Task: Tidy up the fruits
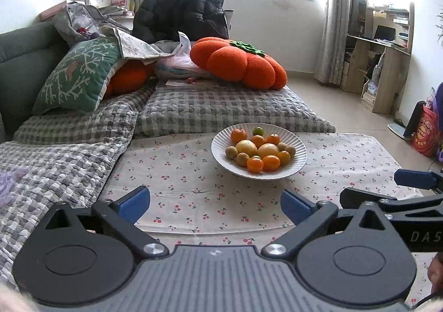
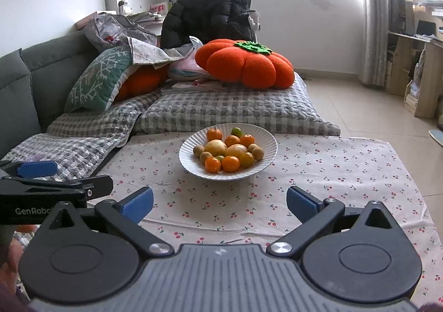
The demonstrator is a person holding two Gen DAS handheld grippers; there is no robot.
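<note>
A white ribbed plate [image 1: 300,160] [image 2: 188,158] sits on a cherry-print tablecloth [image 1: 193,182] [image 2: 318,171]. It holds several small fruits: orange tangerines [image 1: 271,162] [image 2: 230,163], two pale yellow fruits [image 1: 268,150] [image 2: 236,151], a green one [image 1: 259,131] [image 2: 236,131] and brownish round ones [image 1: 231,152] [image 2: 257,152]. My left gripper [image 1: 216,202] stands open near the table's front, nothing between its blue pads. My right gripper [image 2: 220,202] is likewise open and empty, short of the plate. The right gripper's finger [image 1: 415,178] shows at the right edge of the left wrist view.
Behind the table lies a grey checked sofa cover [image 1: 221,107] with an orange pumpkin cushion [image 1: 238,63] [image 2: 246,63], a green patterned pillow [image 1: 77,74] and a black jacket [image 1: 182,5]. A wooden desk [image 1: 387,63] and a red bag [image 1: 426,132] stand at the right.
</note>
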